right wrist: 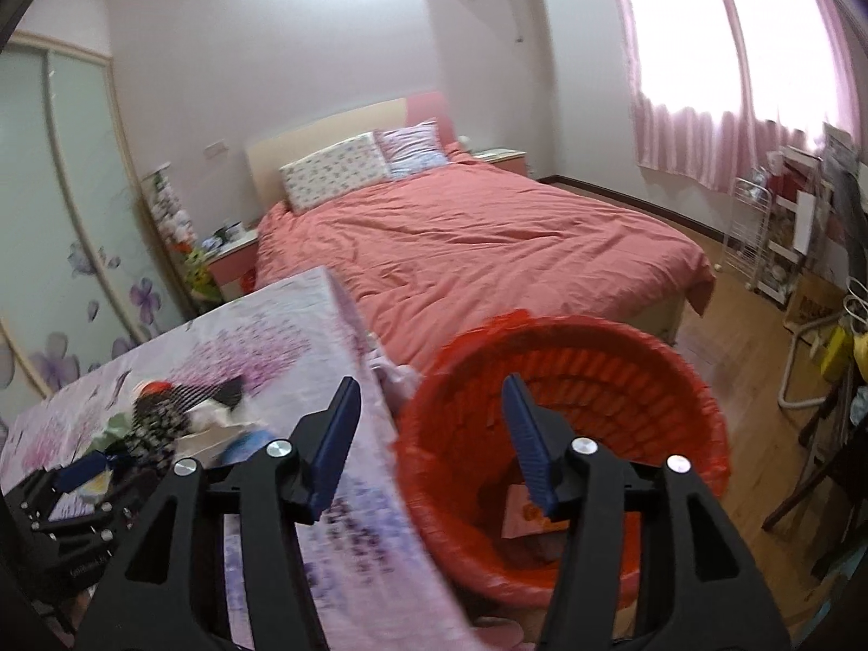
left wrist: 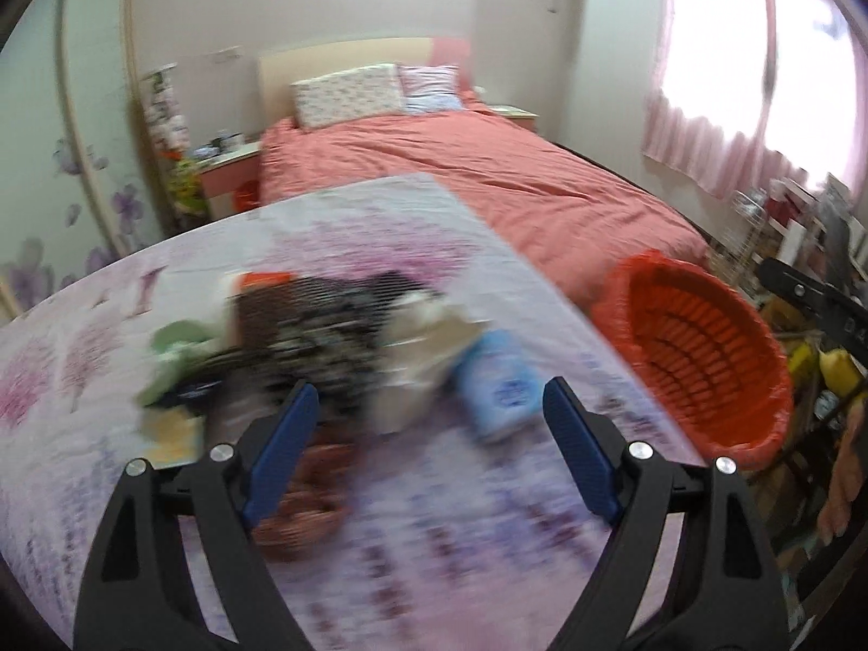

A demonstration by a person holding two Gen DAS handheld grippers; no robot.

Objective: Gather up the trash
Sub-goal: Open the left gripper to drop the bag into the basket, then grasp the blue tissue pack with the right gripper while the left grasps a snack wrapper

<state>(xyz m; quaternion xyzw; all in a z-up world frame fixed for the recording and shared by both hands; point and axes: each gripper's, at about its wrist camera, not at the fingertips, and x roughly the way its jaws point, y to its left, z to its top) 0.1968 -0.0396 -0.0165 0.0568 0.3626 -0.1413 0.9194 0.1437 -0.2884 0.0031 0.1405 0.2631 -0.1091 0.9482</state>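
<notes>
The left gripper [left wrist: 428, 412] hangs over the table [left wrist: 81, 369] with jaws wide and nothing between them. The blurred trash pile [left wrist: 325, 336] lies just beyond the fingertips, a blue packet [left wrist: 502, 385] nearest. The right gripper [right wrist: 431, 434], jaws part-open and empty, is above the rim of the red bin [right wrist: 678, 412], which stands beside the table edge. A pink packet [right wrist: 523, 518] lies inside the bin.

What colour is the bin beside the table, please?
Red bin, clearest in the right wrist view.
</notes>
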